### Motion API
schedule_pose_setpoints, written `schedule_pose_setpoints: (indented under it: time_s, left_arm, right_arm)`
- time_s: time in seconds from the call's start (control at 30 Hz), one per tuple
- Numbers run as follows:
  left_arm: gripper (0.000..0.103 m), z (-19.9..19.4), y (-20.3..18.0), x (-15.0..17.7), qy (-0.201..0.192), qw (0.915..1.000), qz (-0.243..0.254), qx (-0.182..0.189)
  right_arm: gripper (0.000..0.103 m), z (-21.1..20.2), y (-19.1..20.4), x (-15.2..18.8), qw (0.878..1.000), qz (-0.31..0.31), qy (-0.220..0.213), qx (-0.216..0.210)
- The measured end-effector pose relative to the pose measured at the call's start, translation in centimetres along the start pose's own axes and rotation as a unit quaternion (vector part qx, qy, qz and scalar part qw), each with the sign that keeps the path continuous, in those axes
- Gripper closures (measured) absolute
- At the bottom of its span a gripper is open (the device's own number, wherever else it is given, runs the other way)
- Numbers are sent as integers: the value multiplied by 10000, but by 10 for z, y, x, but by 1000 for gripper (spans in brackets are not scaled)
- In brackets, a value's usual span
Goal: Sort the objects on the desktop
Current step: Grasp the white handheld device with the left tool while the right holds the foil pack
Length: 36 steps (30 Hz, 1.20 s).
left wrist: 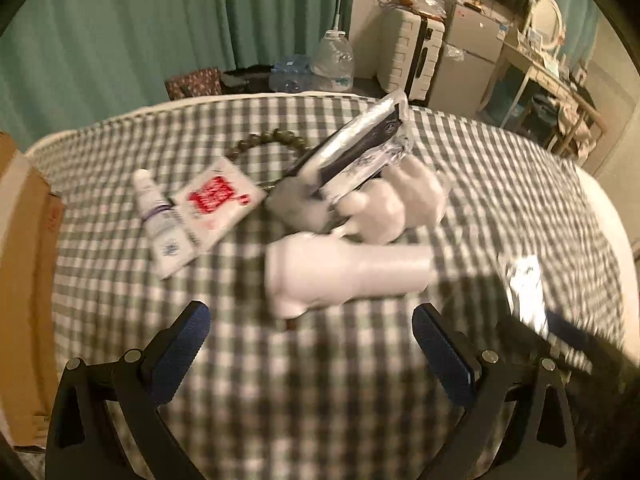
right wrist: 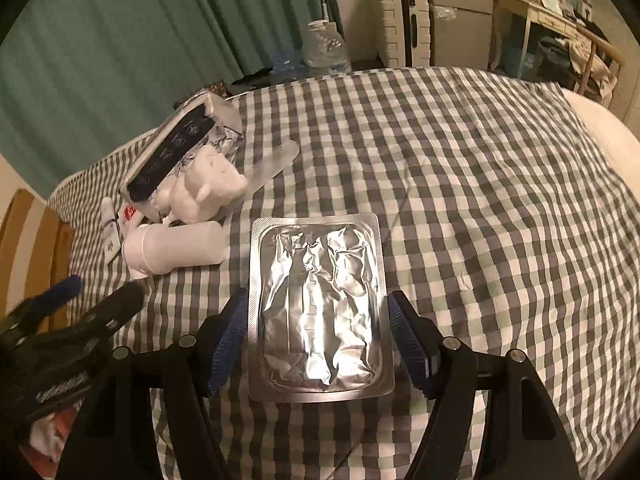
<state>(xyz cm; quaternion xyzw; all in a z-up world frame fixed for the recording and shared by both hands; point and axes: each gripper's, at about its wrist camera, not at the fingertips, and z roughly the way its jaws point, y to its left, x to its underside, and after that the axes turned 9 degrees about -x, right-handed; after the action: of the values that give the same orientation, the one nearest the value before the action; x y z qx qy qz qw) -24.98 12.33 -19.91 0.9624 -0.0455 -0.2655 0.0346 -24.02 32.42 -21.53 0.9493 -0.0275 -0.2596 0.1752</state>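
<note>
A silver foil blister pack [right wrist: 320, 308] lies flat on the checked cloth between the fingers of my right gripper [right wrist: 318, 342]; the jaws stand just outside its two long edges, open. It shows blurred in the left wrist view [left wrist: 524, 292]. My left gripper [left wrist: 312, 352] is open and empty, just short of a white bottle [left wrist: 344, 272] lying on its side. Beyond it sit a white plush figure [left wrist: 396, 204], a dark-and-silver packet [left wrist: 360, 152], a bead bracelet [left wrist: 272, 140], a red-and-white sachet [left wrist: 216, 204] and a small white tube [left wrist: 160, 228].
A cardboard box [left wrist: 24, 264] stands at the left edge of the checked cloth [right wrist: 480, 200]. Behind are green curtains, water bottles [left wrist: 332, 60], a white suitcase [left wrist: 412, 60] and a cluttered desk [left wrist: 552, 80]. The left gripper shows at the lower left of the right wrist view [right wrist: 60, 320].
</note>
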Motion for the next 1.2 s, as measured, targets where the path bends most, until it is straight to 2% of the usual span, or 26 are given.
schedule_pose_setpoints:
  time_s: [0.17,0.4,0.47,0.57,0.63,0.73,0.9,1.0,1.2]
  left_arm:
    - [0,19,-14,-8,142,9998,-161,25]
    - [0,38,-38,-18,187,9995,70,-238]
    - [0,47,-43,-21,350,9988,60,-342]
    - [0,62,-40,-22,599,9979,-47,-241]
    - [1,60,-35,-20,500,9986,-123,-155]
    - [1,47,-29,-15,300,9992,18,-246]
    - [1,4,-15,-6,55,9998,133,-166]
    - [1,-29,-4,-2,-191,9994,225,-171]
    - [1,-107,17,4,-673,9959,506,-321]
  right_arm:
    - [34,2,-3,2,9999,65,9,-97]
    - [34,-3,-8,1,9998,143,-48,-132]
    - [34,-3,-9,1,9998,167,-42,-142]
    - [34,-4,-11,2,9997,194,-40,-129]
    - [34,-4,-11,3,9997,196,-46,-107]
    - [34,-2,-13,-3,9998,190,-66,-94]
    - [34,-11,-6,-5,9998,94,-139,-100]
    - [34,-31,2,-1,9996,-37,-274,-47]
    - [34,-93,32,11,9975,-214,-616,-270]
